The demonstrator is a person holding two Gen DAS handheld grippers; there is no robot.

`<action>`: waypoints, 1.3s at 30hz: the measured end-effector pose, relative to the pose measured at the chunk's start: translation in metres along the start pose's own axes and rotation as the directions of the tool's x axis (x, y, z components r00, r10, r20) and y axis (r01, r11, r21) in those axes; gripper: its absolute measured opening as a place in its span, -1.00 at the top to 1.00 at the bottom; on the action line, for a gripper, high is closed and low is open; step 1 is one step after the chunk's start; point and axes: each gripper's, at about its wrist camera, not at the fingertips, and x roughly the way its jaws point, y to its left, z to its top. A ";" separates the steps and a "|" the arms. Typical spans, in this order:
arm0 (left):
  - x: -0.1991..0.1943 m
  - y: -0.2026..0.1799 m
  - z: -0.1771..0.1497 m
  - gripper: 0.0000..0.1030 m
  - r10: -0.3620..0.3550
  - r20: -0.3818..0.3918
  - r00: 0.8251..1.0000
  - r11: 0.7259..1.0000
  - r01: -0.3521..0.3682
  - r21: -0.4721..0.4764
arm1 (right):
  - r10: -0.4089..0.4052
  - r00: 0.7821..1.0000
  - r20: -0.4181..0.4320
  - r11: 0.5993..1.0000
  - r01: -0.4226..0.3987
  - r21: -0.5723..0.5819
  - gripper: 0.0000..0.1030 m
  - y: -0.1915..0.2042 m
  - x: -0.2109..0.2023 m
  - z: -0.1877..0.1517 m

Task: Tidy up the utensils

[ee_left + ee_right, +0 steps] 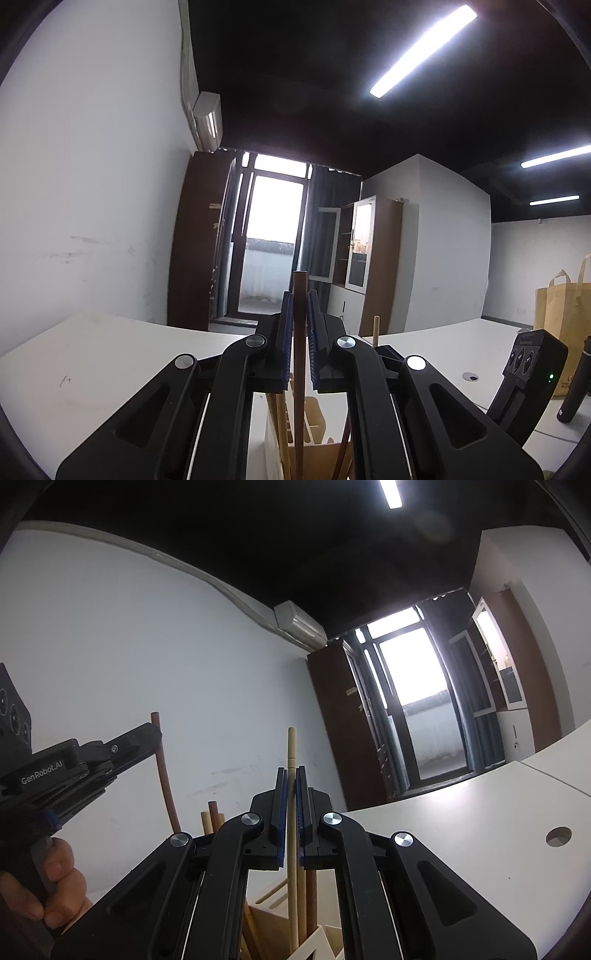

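My left gripper [300, 295] is shut on a dark brown wooden stick [299, 369] that stands upright, its lower end in a wooden utensil holder [314, 446] below. My right gripper [291, 771] is shut on a pale wooden stick [291, 749], also upright over the same holder [269, 919]. The left gripper [155, 734] shows at the left of the right wrist view, holding the brown stick [162, 771]. Several other wooden sticks [212, 818] stand in the holder. The pale stick's tip [376, 328] shows in the left wrist view.
The holder stands on a white table [110, 365] with a cable hole [558, 836]. A brown paper bag [557, 321] and a dark cylinder [576, 384] are at the right. A white wall is close behind; a window door is further back.
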 end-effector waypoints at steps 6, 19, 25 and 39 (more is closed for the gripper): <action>0.000 0.001 -0.005 0.87 0.010 -0.018 1.000 1.000 -0.010 0.006 | 0.002 0.999 -0.038 1.000 -0.003 -0.016 0.90 0.004 -0.002 -0.002; 0.002 0.004 -0.014 0.86 0.018 -0.078 0.997 1.000 -0.018 0.004 | 0.002 0.993 -0.119 1.000 -0.005 -0.027 0.89 0.007 -0.002 -0.011; -0.009 0.010 -0.007 0.86 0.036 -0.068 0.997 0.999 -0.037 -0.022 | -0.018 0.993 -0.116 1.000 0.015 -0.028 0.53 0.004 -0.009 -0.009; -0.045 0.005 -0.005 0.52 0.044 -0.079 0.996 0.999 -0.045 -0.007 | -0.076 0.986 -0.149 0.995 0.065 -0.073 0.25 0.020 -0.025 -0.008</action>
